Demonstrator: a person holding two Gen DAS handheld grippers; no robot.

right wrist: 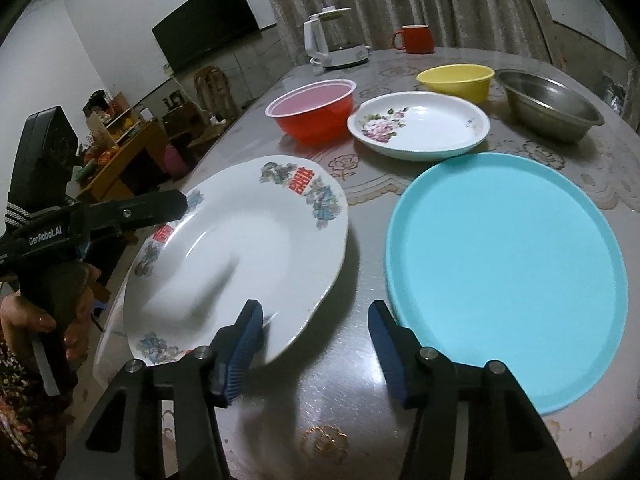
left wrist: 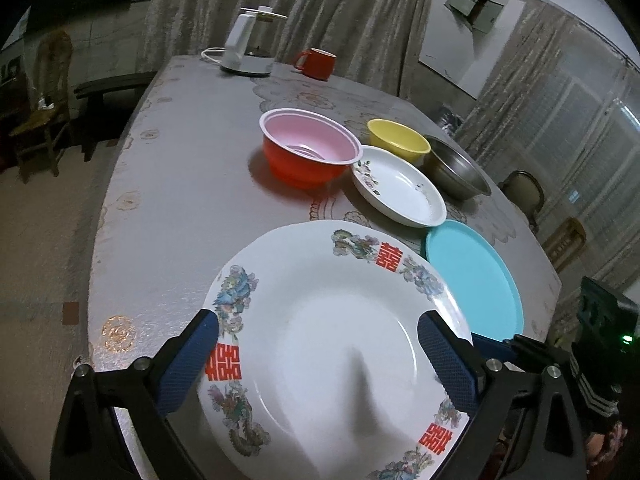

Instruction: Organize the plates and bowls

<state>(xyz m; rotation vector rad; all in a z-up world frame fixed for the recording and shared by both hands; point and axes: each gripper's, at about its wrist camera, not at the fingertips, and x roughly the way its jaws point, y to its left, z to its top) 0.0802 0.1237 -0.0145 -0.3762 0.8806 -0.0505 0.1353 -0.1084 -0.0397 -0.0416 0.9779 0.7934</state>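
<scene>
Left gripper [right wrist: 182, 204], black body marked "GenRobot.AI", jaws spread around white dragon-print porcelain plate [left wrist: 332, 344] with red double-happiness characters; grip unclear

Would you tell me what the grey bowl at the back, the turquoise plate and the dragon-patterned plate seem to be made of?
Grey bowl: metal, likely stainless steel, with a dull brushed sheen and thin rolled rim.
Turquoise plate: probably plastic or melamine, with flat, matte, uniform colour.
Dragon-patterned plate: glazed ceramic or possibly melamine; glossy white with printed decoration, and the look does not settle which.
</scene>
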